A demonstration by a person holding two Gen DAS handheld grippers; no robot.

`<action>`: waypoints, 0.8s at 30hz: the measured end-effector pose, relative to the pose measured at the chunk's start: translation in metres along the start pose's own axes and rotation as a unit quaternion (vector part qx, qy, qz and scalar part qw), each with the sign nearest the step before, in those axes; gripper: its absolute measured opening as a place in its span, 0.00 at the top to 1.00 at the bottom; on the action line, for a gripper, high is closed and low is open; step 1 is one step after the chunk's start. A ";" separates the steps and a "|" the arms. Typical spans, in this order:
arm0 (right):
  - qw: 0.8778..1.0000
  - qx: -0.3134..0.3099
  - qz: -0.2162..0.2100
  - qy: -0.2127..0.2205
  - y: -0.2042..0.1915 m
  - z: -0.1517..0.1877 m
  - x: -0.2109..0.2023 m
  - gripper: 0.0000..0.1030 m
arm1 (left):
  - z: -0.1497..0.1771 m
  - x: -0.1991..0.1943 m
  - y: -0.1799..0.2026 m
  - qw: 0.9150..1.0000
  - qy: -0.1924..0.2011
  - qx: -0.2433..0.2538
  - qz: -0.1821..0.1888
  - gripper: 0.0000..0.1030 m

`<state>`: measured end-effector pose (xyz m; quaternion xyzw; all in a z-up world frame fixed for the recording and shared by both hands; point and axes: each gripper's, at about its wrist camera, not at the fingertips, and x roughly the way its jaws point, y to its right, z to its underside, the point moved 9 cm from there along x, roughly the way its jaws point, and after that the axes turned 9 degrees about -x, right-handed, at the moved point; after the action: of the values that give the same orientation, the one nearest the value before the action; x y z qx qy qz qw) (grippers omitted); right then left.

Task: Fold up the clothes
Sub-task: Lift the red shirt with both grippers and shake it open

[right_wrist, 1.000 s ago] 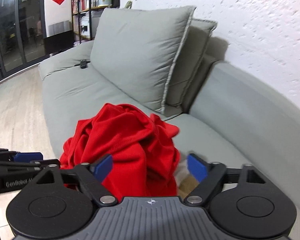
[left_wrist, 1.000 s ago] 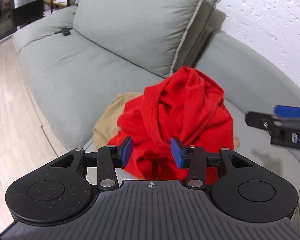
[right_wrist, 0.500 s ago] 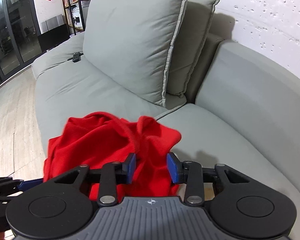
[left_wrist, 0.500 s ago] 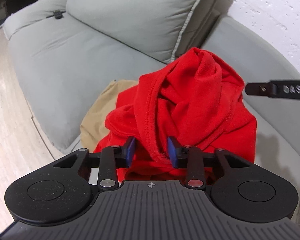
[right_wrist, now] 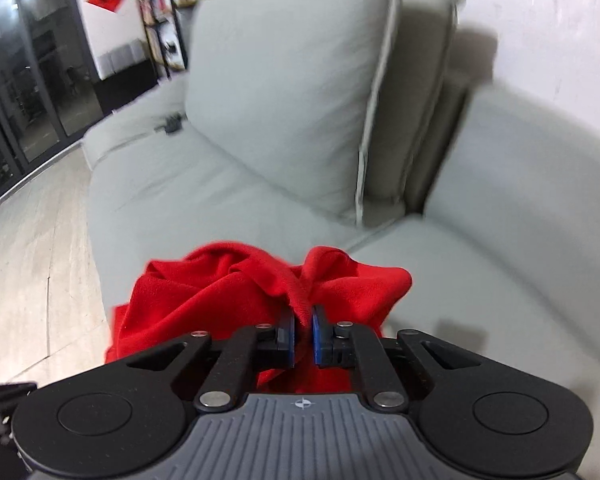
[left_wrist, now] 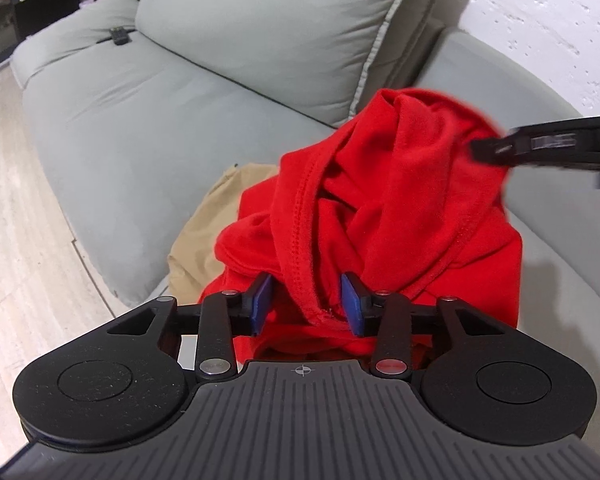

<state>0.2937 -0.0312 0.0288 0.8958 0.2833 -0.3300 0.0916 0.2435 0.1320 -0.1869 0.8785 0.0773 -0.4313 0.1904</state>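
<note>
Red garment [left_wrist: 380, 200], soft knit with stitched hems, sits bunched on the grey sofa [left_wrist: 140, 120]; right gripper [right_wrist: 303, 332] closing, pinching a fold; left gripper [left_wrist: 306, 300] opening around a hem.

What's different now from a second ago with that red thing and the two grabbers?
The right tool came in and is closing on a stitched edge of the red garment, which now rises in a taller bunch. The left tool pinched a hem, and its jaws are opening again around it. The tan garment and sofa stayed put.
</note>
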 end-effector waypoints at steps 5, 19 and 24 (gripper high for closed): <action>0.998 -0.002 0.041 0.043 0.012 0.008 -0.095 0.93 | 0.001 -0.019 0.025 0.999 0.022 0.020 0.027 0.51; 0.984 0.110 0.136 0.034 0.064 0.128 -0.249 0.97 | 0.058 -0.075 0.124 0.984 0.046 0.171 0.028 0.91; 0.983 0.113 0.140 0.035 0.066 0.153 -0.263 0.97 | 0.040 -0.170 0.133 0.966 0.121 0.225 0.048 0.93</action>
<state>0.0857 -0.2567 0.0792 0.9421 0.1190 -0.3125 0.0248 0.1500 -0.0011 -0.0396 0.9470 -0.0413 -0.3186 -0.0028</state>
